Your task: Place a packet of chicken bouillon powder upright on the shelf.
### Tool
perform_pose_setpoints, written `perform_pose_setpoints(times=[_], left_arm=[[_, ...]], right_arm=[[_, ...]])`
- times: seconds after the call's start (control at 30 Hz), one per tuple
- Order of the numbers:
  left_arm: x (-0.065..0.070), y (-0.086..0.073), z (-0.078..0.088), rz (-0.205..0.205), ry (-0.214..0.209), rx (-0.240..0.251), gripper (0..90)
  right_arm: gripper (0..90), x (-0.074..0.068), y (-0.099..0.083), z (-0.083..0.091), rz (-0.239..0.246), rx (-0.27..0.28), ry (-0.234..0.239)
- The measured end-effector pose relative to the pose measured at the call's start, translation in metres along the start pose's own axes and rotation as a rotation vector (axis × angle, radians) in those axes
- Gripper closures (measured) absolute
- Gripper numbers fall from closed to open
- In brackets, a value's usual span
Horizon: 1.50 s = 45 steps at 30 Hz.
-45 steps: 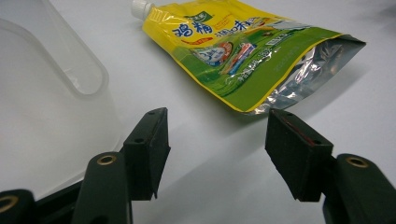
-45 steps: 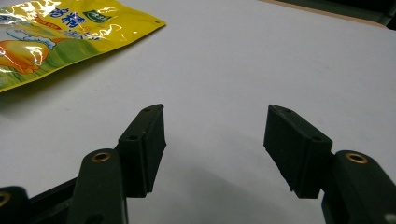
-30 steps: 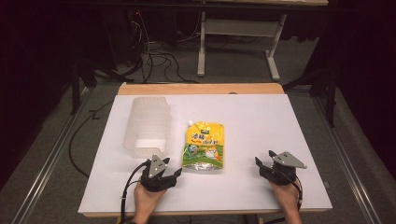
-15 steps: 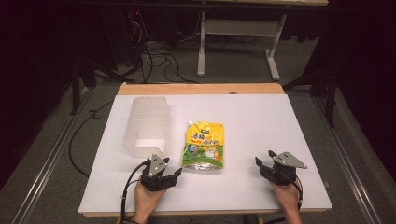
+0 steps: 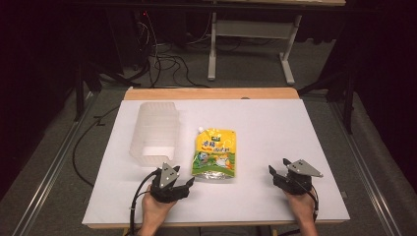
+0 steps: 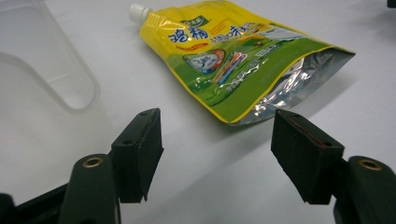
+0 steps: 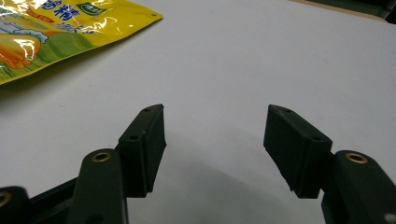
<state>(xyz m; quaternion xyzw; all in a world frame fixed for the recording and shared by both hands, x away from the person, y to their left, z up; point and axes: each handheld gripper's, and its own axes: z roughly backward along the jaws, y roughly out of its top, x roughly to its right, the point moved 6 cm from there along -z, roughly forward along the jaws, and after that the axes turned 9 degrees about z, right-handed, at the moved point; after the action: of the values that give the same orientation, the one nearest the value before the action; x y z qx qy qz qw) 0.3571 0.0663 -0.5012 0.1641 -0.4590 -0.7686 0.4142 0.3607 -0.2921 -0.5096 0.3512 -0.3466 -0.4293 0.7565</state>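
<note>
Yellow-green spouted pouch (image 5: 215,154) lies flat mid-tabletop (image 5: 275,128), white screw spout at the far end, crinkled silver foil gusset at the near end. Film is glossy with printed graphics. Translucent ribbed plastic container (image 5: 153,130) sits just left of it, a rounded rectangular shape lying on its side, frosted finish. Tabletop is a matte white sheet with a wood strip along the far edge.

Left hand-held gripper (image 6: 215,147): near the pouch's near-left corner, black matte jaws spread, they have just been opening further, nothing between them; foil gusset sits just ahead of the tips, not touching. Right hand-held gripper (image 7: 214,140): near-right on the tabletop, well apart from the pouch, jaws spread over bare white surface. Both have blocky wedge-shaped pads and brass pivot bushings.
</note>
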Motion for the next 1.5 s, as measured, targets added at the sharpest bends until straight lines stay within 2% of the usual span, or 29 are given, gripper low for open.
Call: perform_pose_setpoints(times=[0.17, 0.3, 0.4, 0.47, 0.57, 0.6, 0.63, 0.77, 0.87, 0.93, 1.03, 1.1, 1.3, 1.5], left_arm=[[0.008, 0.010, -0.003, 0.011, -0.005, -0.013, 32.8], [0.014, 0.024, -0.006, 0.027, -0.010, 0.009, 31.5], [0.019, 0.036, -0.011, 0.029, 0.002, 0.012, 30.7], [0.022, 0.043, -0.016, 0.027, 0.004, -0.002, 29.8], [0.024, 0.053, -0.029, 0.044, 0.008, -0.067, 28.2], [0.024, 0.056, -0.033, 0.052, 0.015, -0.073, 28.4], [0.023, 0.059, -0.038, 0.061, 0.019, -0.086, 28.7], [0.022, 0.066, -0.054, 0.098, 0.031, -0.122, 26.7], [0.018, 0.071, -0.067, 0.110, 0.069, -0.144, 25.7], [0.012, 0.076, -0.076, 0.137, 0.085, -0.148, 25.2], [0.006, 0.079, -0.089, 0.195, 0.104, -0.203, 23.6], [0.004, 0.081, -0.097, 0.204, 0.119, -0.212, 21.8], [-0.001, 0.083, -0.118, 0.233, 0.150, -0.264, 16.9], [-0.009, 0.080, -0.131, 0.289, 0.164, -0.289, 16.0]], right_arm=[[39.1, 0.000, 0.000, 0.000, -0.003, 0.001, -0.002], [39.0, 0.000, 0.000, 0.000, 0.007, 0.001, -0.005], [38.8, 0.000, 0.000, 0.001, 0.000, 0.009, -0.007], [38.7, 0.001, 0.000, 0.002, -0.006, 0.015, -0.011], [38.5, 0.001, 0.000, 0.001, 0.001, 0.016, -0.007], [38.5, 0.000, 0.000, 0.001, 0.000, 0.016, -0.007], [38.5, 0.000, 0.000, 0.002, 0.011, 0.018, -0.007], [38.4, 0.001, 0.000, 0.003, -0.005, 0.021, -0.012], [38.4, 0.000, 0.000, 0.002, 0.008, 0.020, -0.011], [38.3, 0.000, 0.000, 0.002, 0.010, 0.018, -0.012], [38.3, 0.000, 0.000, 0.003, 0.004, 0.021, -0.011], [38.3, 0.000, 0.000, 0.002, 0.004, 0.020, -0.010], [38.1, 0.000, 0.000, 0.002, 0.009, 0.018, -0.013], [37.9, 0.000, 0.000, 0.002, 0.011, 0.016, -0.013]])
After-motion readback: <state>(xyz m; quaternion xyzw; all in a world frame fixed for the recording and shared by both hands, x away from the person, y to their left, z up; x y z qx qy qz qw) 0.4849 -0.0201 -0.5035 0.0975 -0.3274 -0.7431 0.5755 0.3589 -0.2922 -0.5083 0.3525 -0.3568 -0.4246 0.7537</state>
